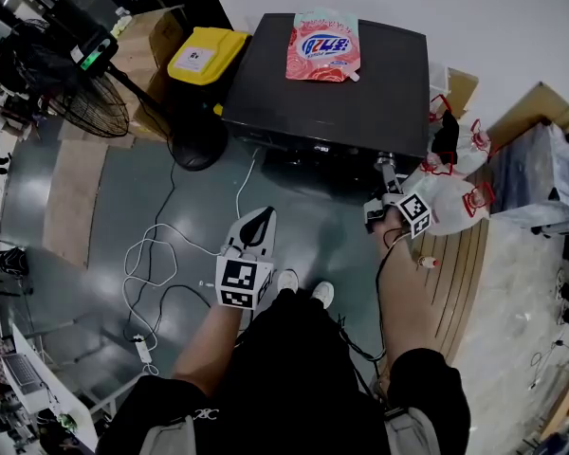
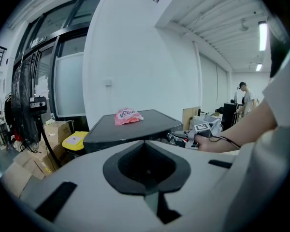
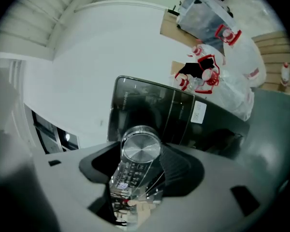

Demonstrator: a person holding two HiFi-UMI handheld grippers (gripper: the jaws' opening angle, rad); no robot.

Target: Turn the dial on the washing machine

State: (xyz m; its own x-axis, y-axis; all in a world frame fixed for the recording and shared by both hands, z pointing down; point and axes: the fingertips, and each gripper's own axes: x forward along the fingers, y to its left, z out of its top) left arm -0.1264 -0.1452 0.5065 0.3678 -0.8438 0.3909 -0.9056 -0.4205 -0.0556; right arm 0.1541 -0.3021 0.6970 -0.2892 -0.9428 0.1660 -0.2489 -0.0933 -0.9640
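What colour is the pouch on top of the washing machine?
The pouch is pink-red with a blue logo; head view shows it best.

White wall (image 1: 474, 8), grey floor (image 1: 123, 197), black fan (image 1: 90, 107), ceiling light (image 2: 264, 35)

One washing machine (image 1: 332, 74) is counted, with one dial (image 3: 141, 148) on its front and one pink pouch (image 1: 323, 45) on its top. Left of the machine, one yellow-lidded bin (image 1: 206, 55) and one standing fan (image 1: 83, 102) are noted; right of it, two white bags (image 1: 455, 205) and one small bottle (image 1: 427, 263). Two grippers are logged in front of it: left gripper (image 1: 263, 218), right gripper (image 1: 387, 171).
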